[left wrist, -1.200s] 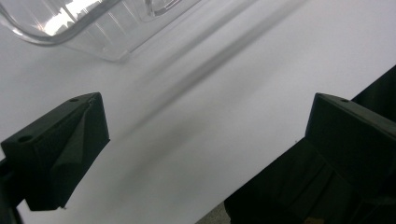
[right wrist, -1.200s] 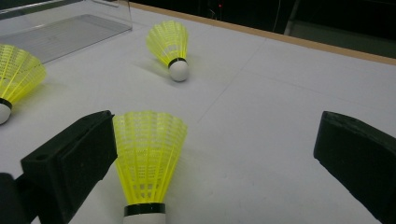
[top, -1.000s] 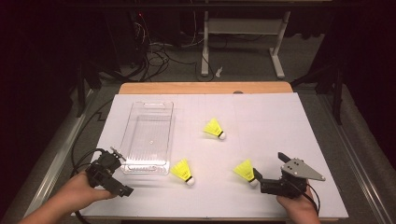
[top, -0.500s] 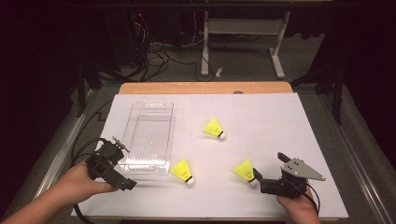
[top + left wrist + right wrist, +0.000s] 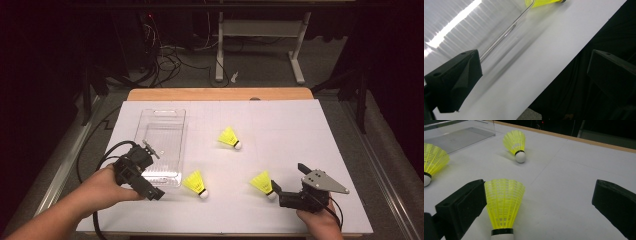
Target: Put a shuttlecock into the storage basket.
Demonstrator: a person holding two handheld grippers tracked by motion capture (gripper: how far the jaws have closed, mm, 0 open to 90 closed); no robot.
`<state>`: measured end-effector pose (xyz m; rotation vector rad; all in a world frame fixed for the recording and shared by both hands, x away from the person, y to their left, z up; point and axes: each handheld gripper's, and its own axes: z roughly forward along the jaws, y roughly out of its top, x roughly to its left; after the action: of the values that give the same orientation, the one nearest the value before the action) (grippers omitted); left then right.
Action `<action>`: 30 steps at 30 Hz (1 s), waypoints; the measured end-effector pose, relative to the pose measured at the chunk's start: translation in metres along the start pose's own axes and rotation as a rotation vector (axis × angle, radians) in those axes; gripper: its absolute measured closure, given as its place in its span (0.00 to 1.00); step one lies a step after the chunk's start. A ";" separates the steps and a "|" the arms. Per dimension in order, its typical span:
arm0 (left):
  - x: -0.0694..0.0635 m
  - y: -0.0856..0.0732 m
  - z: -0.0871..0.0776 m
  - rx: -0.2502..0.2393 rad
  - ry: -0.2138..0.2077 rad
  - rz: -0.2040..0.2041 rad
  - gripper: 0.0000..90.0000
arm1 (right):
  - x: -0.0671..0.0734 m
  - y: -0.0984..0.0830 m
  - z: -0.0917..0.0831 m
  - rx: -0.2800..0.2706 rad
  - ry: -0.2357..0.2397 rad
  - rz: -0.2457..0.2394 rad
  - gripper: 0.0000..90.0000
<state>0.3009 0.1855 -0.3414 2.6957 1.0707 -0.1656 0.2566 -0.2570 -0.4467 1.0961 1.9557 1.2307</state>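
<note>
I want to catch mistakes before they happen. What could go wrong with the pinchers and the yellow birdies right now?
The right gripper is open around the nearest shuttlecock, whose soft skirt lies against one jaw; closing there might crush it or flick it away. The left gripper sits by the clear tray, so it might bump the tray into the middle shuttlecock lying close beside it.

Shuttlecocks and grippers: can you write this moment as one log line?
shuttlecocks: three on table, near one between open right gripper fingers, ungrasped | left gripper: open beside clear box | box: empty
</note>
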 end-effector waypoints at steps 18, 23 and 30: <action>-0.018 0.045 0.010 -0.005 -0.040 0.052 0.01 | 0.000 0.000 -0.001 -0.001 0.004 -0.001 0.00; -0.024 0.058 0.012 -0.012 -0.050 0.066 0.01 | 0.000 0.000 -0.001 -0.003 0.005 -0.001 0.00; -0.032 0.075 0.019 -0.008 -0.057 0.085 0.01 | 0.000 0.001 -0.001 -0.005 0.008 -0.002 0.00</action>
<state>0.3291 0.1072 -0.3403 2.7058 0.9373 -0.2205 0.2559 -0.2571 -0.4458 1.0882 1.9586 1.2401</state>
